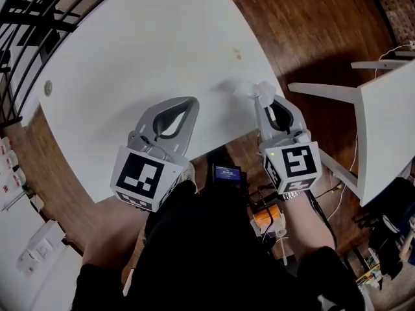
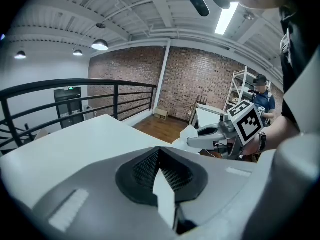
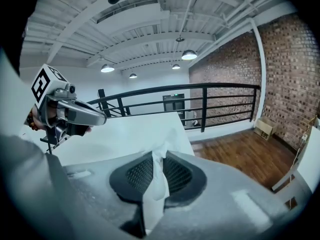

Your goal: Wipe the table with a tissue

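Now the right tool pinches the tissue tight by the table edge, the left tool is closed, so press down flat and rub slowly.

The right gripper pinches a white tissue at the table edge, left gripper alongside

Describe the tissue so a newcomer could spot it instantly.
Start at the big white table and go to its near right edge, where the right gripper sits. The tissue is the small white wad pinched in its jaws and poking past the tips. It is crumpled, unlike the smooth tabletop.
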{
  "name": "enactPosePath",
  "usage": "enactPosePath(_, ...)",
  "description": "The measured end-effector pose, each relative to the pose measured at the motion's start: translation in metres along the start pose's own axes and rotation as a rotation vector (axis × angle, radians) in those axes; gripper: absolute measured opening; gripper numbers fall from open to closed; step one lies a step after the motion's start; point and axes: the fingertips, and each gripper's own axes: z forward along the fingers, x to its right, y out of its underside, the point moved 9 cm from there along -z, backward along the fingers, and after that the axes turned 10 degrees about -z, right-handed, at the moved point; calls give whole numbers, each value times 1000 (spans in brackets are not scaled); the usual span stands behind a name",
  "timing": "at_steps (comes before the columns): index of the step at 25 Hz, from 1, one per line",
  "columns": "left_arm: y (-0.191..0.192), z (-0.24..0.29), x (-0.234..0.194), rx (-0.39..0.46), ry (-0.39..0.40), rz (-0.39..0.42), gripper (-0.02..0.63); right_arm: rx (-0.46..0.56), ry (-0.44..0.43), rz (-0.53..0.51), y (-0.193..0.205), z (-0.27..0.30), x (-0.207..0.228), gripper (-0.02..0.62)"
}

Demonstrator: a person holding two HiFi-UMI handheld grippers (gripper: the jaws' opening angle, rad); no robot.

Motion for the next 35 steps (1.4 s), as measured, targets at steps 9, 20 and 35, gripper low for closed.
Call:
enactPosePath(9, 1, 23, -9, -32, -27, -24, 14, -24, -48, -12, 9, 34, 19, 26)
enactPosePath(20, -1, 37, -17, -58, -35, -45, 14, -62, -64, -28, 15, 61, 30, 26)
enactPosePath(35, -4, 52, -29, -76, -42, -78, 14, -75, -85, -53, 8, 92, 39, 26)
